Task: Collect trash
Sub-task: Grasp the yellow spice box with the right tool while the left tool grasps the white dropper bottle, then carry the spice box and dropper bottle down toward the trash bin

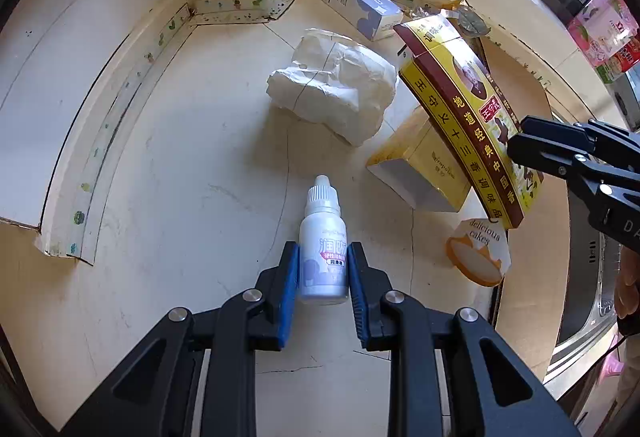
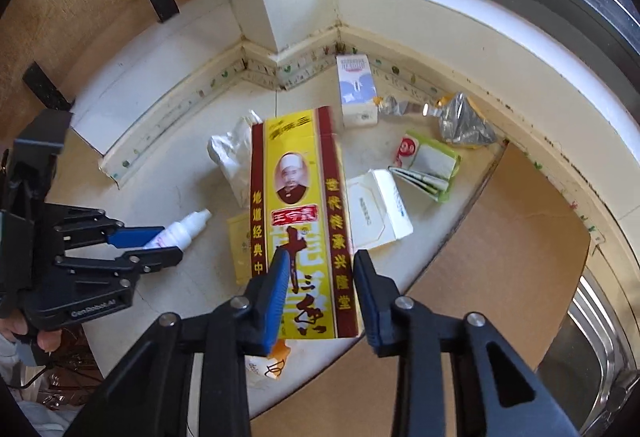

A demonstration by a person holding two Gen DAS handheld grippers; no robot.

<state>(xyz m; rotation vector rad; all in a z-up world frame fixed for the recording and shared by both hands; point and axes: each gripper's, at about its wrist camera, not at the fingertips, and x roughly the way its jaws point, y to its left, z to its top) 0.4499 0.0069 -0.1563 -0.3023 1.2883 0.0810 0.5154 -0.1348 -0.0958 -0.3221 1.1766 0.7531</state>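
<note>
A small white dropper bottle (image 1: 320, 225) lies on the pale counter (image 1: 200, 177), cap pointing away, and my left gripper (image 1: 323, 253) is shut on its body; the blue pads press on both sides. The right wrist view shows the same bottle (image 2: 192, 223) in the left gripper (image 2: 168, 243) at the left. A long yellow and red seasoning box (image 2: 298, 197) sits between the jaws of my right gripper (image 2: 320, 255), shut on its near end. In the left wrist view the box (image 1: 460, 105) hangs tilted above the counter in the right gripper (image 1: 518, 137).
More litter lies in the corner: a crumpled white paper bag (image 1: 336, 85), a blue and white carton (image 1: 360, 5), a small yellow box (image 1: 420, 165), a cake wrapper (image 1: 478, 253), a white pack (image 2: 376, 209), a green packet (image 2: 428, 165), foil (image 2: 460, 121). A brown board (image 2: 500, 237) and steel sink (image 2: 600, 337) lie right.
</note>
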